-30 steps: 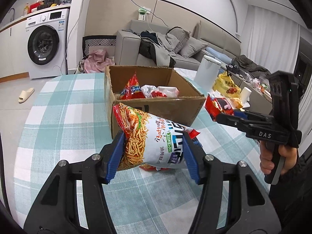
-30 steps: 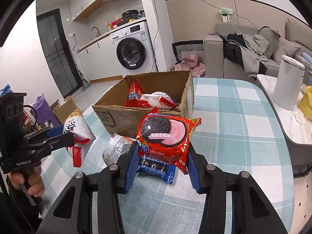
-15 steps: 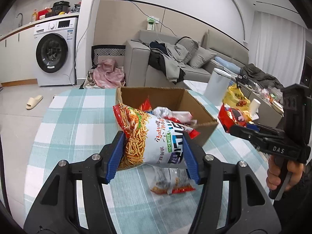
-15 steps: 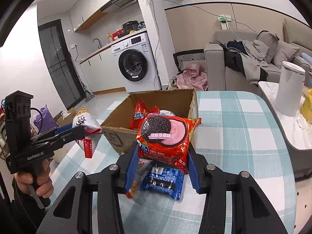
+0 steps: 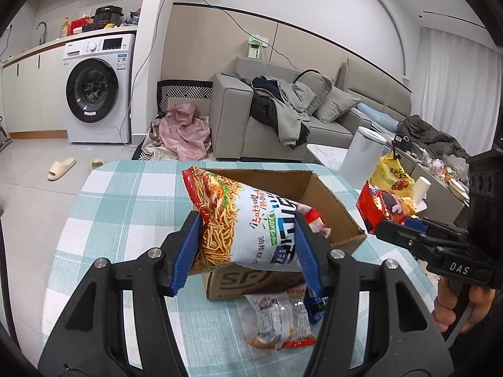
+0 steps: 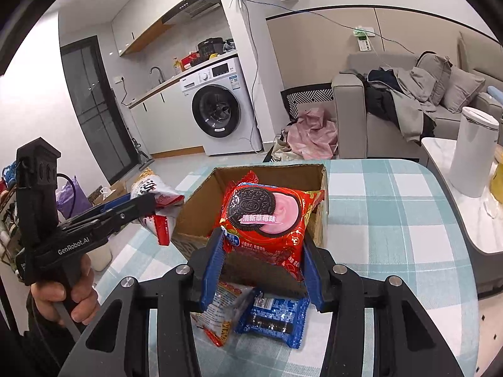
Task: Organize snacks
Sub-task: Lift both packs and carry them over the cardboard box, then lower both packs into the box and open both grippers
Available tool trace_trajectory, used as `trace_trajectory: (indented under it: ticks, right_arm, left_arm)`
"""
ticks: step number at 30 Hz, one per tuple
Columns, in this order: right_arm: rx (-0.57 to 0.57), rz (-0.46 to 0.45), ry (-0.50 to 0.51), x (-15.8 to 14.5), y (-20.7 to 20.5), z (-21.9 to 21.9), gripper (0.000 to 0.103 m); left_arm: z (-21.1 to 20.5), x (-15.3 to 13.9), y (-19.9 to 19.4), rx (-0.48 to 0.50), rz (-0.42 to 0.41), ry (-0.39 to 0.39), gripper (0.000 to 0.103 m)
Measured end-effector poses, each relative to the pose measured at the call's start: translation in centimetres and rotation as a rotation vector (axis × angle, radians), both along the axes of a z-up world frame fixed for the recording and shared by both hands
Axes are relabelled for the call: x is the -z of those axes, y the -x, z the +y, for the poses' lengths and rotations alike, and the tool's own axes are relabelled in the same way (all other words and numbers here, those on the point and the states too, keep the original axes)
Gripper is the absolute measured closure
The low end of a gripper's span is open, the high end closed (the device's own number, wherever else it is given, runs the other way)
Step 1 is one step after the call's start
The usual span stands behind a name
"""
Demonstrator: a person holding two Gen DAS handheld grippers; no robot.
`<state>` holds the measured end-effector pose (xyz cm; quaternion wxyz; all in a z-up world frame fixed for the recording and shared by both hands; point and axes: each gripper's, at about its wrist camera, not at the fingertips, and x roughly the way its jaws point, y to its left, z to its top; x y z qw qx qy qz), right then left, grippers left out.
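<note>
Blue pads of our left gripper (image 5: 246,248) clamp the noodle-snack bag (image 5: 248,220), long axis pointing ahead over the cardboard box (image 5: 339,207), while our right gripper (image 6: 262,259) pinches the red Oreo pack (image 6: 267,216) above the box's near wall. Both loads hang just short of the opening, so we judge the coming move a short push forward and down, either hand about equally near. 2 packets (image 6: 251,311) lie on the checked tablecloth (image 5: 119,194); beyond stand a washing machine (image 5: 97,91) and a sofa (image 5: 283,110).
</note>
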<state>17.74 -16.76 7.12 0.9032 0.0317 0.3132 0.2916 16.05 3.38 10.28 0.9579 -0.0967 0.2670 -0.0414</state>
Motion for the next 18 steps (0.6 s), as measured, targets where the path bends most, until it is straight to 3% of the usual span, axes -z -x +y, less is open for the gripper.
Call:
trace_trajectory:
  ticks: [18]
  right_arm:
    - [0.034, 0.053, -0.039, 0.8, -3.8, 1.4, 0.057]
  left_arm:
    - [-1.4, 2.0, -5.7, -0.012, 0.021, -0.01, 0.048]
